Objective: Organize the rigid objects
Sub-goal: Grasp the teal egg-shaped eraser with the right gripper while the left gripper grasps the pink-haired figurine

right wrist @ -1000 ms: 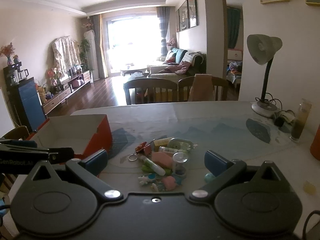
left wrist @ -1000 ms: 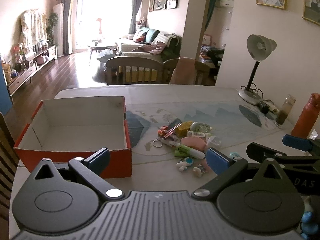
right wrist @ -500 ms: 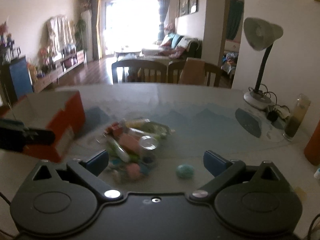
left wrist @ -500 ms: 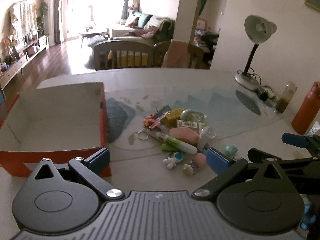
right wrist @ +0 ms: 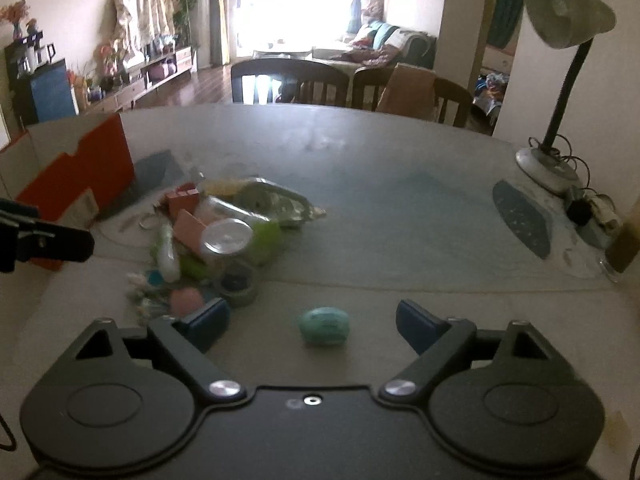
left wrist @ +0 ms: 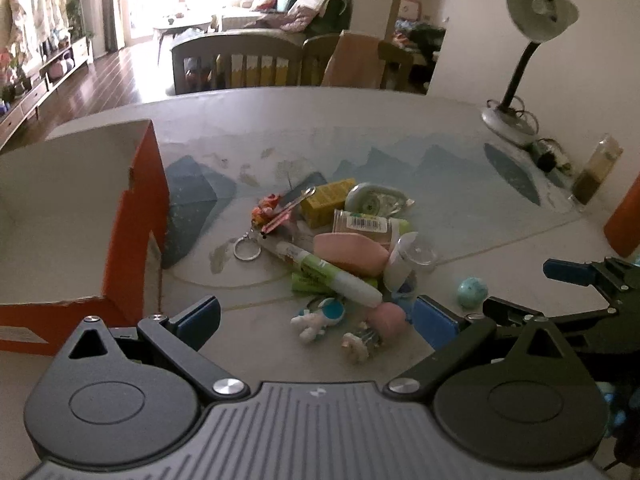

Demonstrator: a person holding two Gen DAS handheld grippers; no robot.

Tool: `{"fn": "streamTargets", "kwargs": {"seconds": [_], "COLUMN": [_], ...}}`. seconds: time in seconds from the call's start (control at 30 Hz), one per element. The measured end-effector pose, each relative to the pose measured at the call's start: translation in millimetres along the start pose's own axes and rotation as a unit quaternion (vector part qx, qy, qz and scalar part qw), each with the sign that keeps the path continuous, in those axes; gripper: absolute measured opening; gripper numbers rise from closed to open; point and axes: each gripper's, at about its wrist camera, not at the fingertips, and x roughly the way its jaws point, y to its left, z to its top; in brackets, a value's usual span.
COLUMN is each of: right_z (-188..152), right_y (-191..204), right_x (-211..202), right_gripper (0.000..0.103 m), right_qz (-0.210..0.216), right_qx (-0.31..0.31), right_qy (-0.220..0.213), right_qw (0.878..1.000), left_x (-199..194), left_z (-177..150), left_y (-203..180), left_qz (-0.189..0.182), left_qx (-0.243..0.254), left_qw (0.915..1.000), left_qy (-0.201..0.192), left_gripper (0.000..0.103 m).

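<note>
A pile of small objects lies mid-table: a pink case (left wrist: 350,252), a white-green tube (left wrist: 332,274), a yellow box (left wrist: 326,202), a key ring (left wrist: 247,248) and an astronaut figure (left wrist: 320,317). An open orange box (left wrist: 132,216) stands left of it. A teal egg-shaped object (right wrist: 325,325) lies apart, centred between the open jaws of my right gripper (right wrist: 314,326); it also shows in the left wrist view (left wrist: 473,291). My left gripper (left wrist: 316,316) is open and empty, low over the pile's near edge.
A desk lamp (left wrist: 524,80) with cables stands at the far right, next to a glass bottle (left wrist: 596,170) and an orange flask (left wrist: 624,216). Chairs (left wrist: 240,60) stand behind the table. The orange box also shows in the right wrist view (right wrist: 80,176).
Both grippers have moved forward and down toward the table. The right gripper swung right, so the teal object now lies between its open jaws. The left gripper moved right, closer to the pile.
</note>
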Motion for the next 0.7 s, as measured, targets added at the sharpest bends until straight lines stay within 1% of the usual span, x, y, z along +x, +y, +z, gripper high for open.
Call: {"fn": "streamTargets", "kwargs": {"seconds": [0.1, 0.23, 0.3, 0.4, 0.53, 0.57, 0.7], "right_z": [-3.1, -7.6, -9.4, -11.7, -11.7, -12.0, -13.0], "right_y": [-7.1, -13.4, -15.8, -18.9, -22.5, -23.3, -24.2], "right_x": [14.2, 30.1, 37.0, 44.2, 52.8, 54.7, 62.2], "right_gripper": [0.083, 0.081, 0.078, 0.077, 0.075, 0.074, 0.070], "right_qz": [0.009, 0.022, 0.030, 0.034, 0.037, 0.040, 0.050], "right_qx": [-0.009, -0.028, -0.037, -0.046, -0.043, -0.042, -0.045], "right_qy": [0.016, 0.033, 0.041, 0.050, 0.056, 0.058, 0.062], "right_qw": [1.000, 0.999, 0.998, 0.997, 0.997, 0.997, 0.996], "left_x": [15.9, 34.1, 43.8, 55.0, 65.8, 67.2, 76.0], "left_z": [-2.2, -9.0, -12.6, -18.0, -24.1, -26.1, -29.4], "left_y": [-8.1, -22.2, -26.9, -33.7, -42.7, -44.9, -51.5], "left_qz": [-0.008, -0.023, -0.028, -0.032, -0.040, -0.043, -0.045], "left_qx": [0.011, 0.039, 0.047, 0.058, 0.071, 0.073, 0.083], "left_qw": [0.9997, 0.9984, 0.9977, 0.9967, 0.9949, 0.9945, 0.9932], "left_qy": [0.019, 0.033, 0.040, 0.047, 0.058, 0.061, 0.068], "left_gripper": [0.103, 0.102, 0.102, 0.101, 0.088, 0.087, 0.086]}}
